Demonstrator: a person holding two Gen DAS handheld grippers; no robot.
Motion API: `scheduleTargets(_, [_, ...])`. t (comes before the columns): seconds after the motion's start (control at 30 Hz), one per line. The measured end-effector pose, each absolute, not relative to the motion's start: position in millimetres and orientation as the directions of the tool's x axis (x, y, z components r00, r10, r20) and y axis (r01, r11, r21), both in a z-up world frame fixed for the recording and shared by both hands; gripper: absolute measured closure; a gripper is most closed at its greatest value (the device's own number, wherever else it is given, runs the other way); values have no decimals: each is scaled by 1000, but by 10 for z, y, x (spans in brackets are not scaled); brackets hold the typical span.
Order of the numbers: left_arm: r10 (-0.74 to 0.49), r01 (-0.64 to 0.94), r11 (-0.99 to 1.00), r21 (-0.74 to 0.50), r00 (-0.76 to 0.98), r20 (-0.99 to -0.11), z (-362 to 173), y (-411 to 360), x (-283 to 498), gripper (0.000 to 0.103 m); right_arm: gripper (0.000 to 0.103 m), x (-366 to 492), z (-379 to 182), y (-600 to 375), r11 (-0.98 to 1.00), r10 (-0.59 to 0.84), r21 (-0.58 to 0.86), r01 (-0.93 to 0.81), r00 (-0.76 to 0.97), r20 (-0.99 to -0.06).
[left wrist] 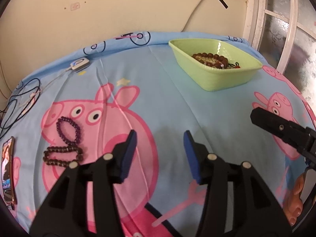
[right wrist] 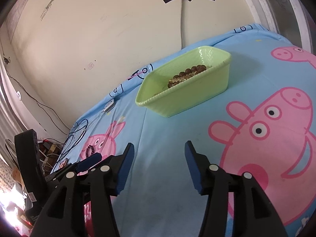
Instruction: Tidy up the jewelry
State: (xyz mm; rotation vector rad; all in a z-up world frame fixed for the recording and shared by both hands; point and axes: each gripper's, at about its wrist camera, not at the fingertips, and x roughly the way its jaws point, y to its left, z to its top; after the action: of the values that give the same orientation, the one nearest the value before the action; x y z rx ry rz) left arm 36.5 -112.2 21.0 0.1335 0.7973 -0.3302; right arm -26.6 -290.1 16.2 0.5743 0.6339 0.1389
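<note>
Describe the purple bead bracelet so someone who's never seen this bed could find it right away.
Start at the blue cartoon-pig bedsheet and find the big pink pig face on its left half. The purple bead bracelet lies on that pig's snout, far from the green plastic basket. It touches a brown bead bracelet just below it; the purple one is the rounder, open loop with violet beads.

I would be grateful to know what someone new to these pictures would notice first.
The big pink cartoon pig on the light blue bedsheet catches the eye first. Next comes the pale green tray at the far side near the wall, with brown bead bracelets already inside. Two more bracelets, a purple bracelet and a dark brown bracelet, lie on the sheet to the left of the open, empty left gripper.
</note>
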Motion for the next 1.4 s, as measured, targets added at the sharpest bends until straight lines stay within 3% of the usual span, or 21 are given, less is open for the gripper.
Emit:
scheduleTargets(0.23, [-260, 346, 938, -33, 635, -728, 199, -1107, 385, 56, 73, -245, 141, -2896, 839, 293, 541, 54, 794, -533])
scheduleTargets(0.37, [-274, 350, 936, -43, 645, -713, 224, -1088, 360, 45, 72, -235, 141, -2883, 841, 293, 538, 53, 791, -536])
scheduleTargets(0.77, [-277, 355, 934, -44, 640, -716, 225, -1115, 362, 44, 71, -223, 139, -2877, 839, 299, 542, 52, 788, -538])
scheduleTargets(0.9, [-277, 355, 934, -41, 648, -710, 237, -1105, 354, 37, 71, -223, 136, -2884, 837, 302, 546, 49, 790, -534])
scheduleTargets(1.4, [-282, 349, 936, -56, 644, -711, 241, -1087, 360, 37, 69, -246, 126, -2902, 833, 303, 551, 48, 794, -527])
